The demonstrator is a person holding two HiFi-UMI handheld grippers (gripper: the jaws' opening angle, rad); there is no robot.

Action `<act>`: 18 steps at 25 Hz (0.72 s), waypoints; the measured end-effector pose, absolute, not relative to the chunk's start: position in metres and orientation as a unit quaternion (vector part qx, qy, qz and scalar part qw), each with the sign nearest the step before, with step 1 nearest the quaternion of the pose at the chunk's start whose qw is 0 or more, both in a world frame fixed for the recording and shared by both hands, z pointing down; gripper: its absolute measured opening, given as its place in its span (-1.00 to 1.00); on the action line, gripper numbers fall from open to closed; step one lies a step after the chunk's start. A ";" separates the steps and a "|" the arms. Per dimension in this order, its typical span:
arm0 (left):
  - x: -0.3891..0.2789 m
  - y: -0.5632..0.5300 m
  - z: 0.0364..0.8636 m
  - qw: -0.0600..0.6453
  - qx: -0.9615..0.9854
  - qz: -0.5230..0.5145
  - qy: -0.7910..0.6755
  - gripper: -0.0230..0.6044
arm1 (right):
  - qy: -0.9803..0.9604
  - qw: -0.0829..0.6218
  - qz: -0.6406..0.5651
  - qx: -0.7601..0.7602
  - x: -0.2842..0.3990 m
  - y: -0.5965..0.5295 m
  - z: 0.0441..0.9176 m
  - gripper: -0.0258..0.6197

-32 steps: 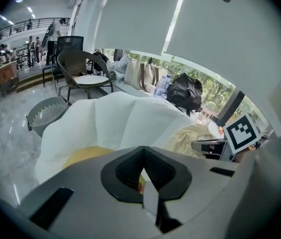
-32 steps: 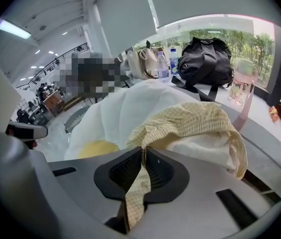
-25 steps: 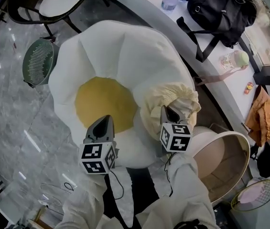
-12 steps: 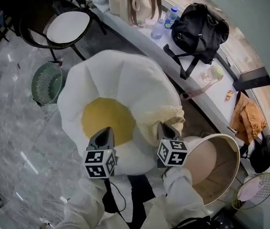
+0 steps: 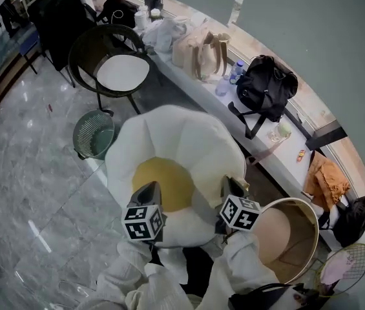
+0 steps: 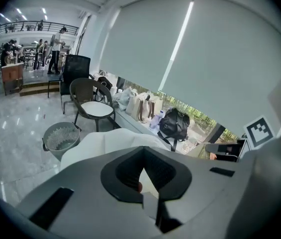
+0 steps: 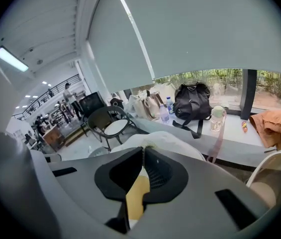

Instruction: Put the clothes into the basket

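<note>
A cream-yellow garment (image 7: 139, 190) is pinched between the jaws of my right gripper (image 7: 143, 151). In the head view that gripper (image 5: 229, 185) hangs over the right edge of a big white cushion (image 5: 169, 141) with a yellow centre, and it hides most of the garment. My left gripper (image 5: 150, 189) hovers over the cushion's near edge. Its jaws (image 6: 144, 159) meet at the tips, and only white shows behind them. The round beige basket (image 5: 305, 206) stands open on the floor, just right of my right gripper.
A green mesh bin (image 5: 95, 133) and a dark chair (image 5: 114, 70) stand left of and behind the cushion. A long ledge along the window holds a black backpack (image 5: 266, 82), a beige tote (image 5: 201, 50), bottles and an orange cloth (image 5: 326, 181). A racket (image 5: 347, 267) lies near the basket.
Both grippers have risen and the cushion looks smaller and farther. The cream garment, earlier heaped on the cushion's right side, now hangs mostly hidden under the right gripper.
</note>
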State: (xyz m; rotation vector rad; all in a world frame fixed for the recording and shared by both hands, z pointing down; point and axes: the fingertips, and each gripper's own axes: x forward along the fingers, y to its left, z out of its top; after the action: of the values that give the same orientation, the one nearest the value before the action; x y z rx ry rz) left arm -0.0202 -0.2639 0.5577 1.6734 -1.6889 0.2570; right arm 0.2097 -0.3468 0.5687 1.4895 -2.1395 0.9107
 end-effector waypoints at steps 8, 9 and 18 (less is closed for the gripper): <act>-0.062 -0.233 0.502 0.338 0.619 0.068 -0.706 -0.91 | -0.816 0.113 0.301 0.480 0.163 -0.342 0.468 -0.82; -0.067 -0.229 0.498 0.335 0.613 0.065 -0.713 -0.91 | -0.826 0.107 0.296 0.467 0.152 -0.343 0.460 -0.82; -0.149 -0.201 0.483 0.325 0.573 0.025 -0.752 -0.91 | -0.868 0.108 0.262 0.407 0.038 -0.347 0.426 -0.82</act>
State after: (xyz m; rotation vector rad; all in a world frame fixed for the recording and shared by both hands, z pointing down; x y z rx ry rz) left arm -0.1494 -0.2011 0.4826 1.5028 -1.9712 0.0642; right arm 0.0379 -0.3470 0.4255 1.1977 -2.5556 0.7718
